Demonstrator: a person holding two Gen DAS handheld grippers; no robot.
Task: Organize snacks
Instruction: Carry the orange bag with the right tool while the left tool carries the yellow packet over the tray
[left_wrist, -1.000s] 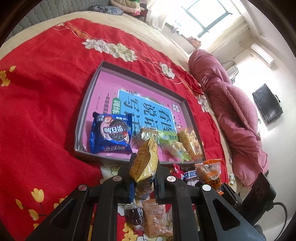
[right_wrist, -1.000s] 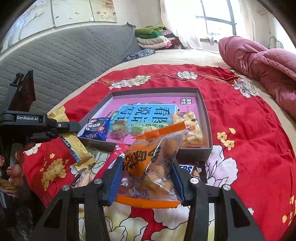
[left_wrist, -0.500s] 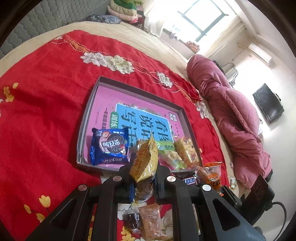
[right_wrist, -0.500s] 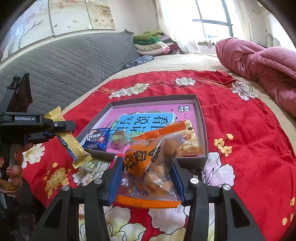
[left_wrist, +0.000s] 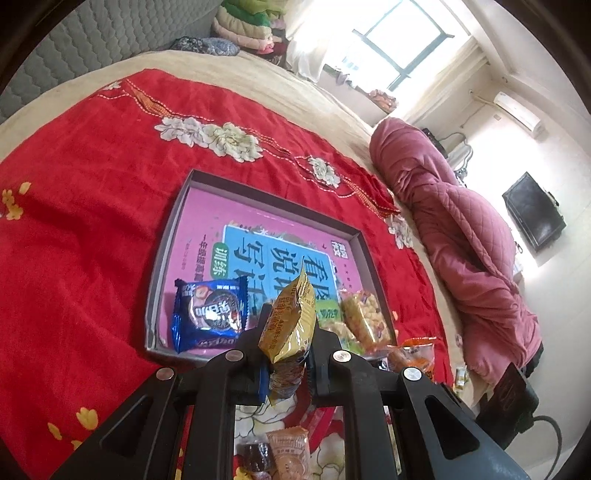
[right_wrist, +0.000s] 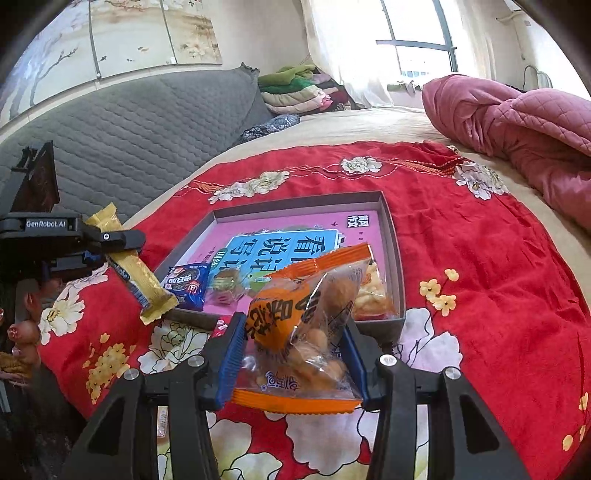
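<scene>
Two packets: my left gripper is pinching a gold wafer bar, my right gripper an orange snack bag, both near the gray box. Only the left view is showing what are possibly loose sweets below.

Left tool: matte black plastic linkage arms, silver round screws at the joints, blue ribbed pad on one finger; white "GenRobot.AI" lettering on its side. Right tool: same black frame, silver screws, blue ribbed pads.
</scene>
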